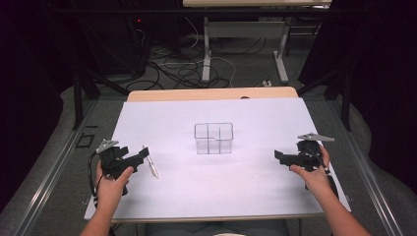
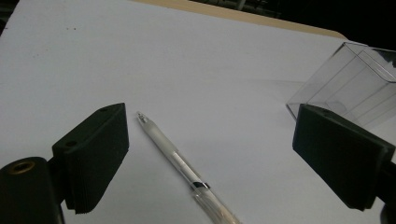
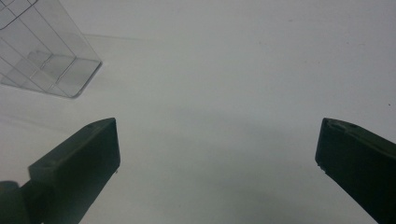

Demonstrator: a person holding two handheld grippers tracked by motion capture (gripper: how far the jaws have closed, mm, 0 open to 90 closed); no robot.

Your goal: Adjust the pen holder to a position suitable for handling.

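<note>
Pen [image 2: 180,163] lies flat on the white desk [image 1: 206,196] near its left edge, closer to the front edge than the back, just beside the left gripper [image 1: 142,156]; in the left gripper view it sits between the two black jaws, nearer the left one, touching neither; the jaws stand wide apart and hold nothing. Nothing lies on top of the pen or across it; the only other thing on the desk is a clear plastic box [image 1: 213,138], upright, open at the top, with thin partitions inside, standing near the middle of the desk and well apart from the pen, toward the right and back of it.

The pen is slim, with a frosted translucent barrel, a pale rounded tip pointing toward the back edge, and a small dark band farther down the barrel; in the high view it lies slanted, its far end leaning slightly toward the left edge.

The right gripper [image 1: 282,157] hovers near the right edge of the desk, pointing inward toward the box, its jaws spread wide with only bare white surface between them; the box corner appears at the upper left of the right gripper view. Bare desk runs between the box and each gripper and along the whole front edge; a tan strip [image 1: 211,93] borders the back edge; dark floor with cables [image 1: 182,69] lies beyond.
</note>
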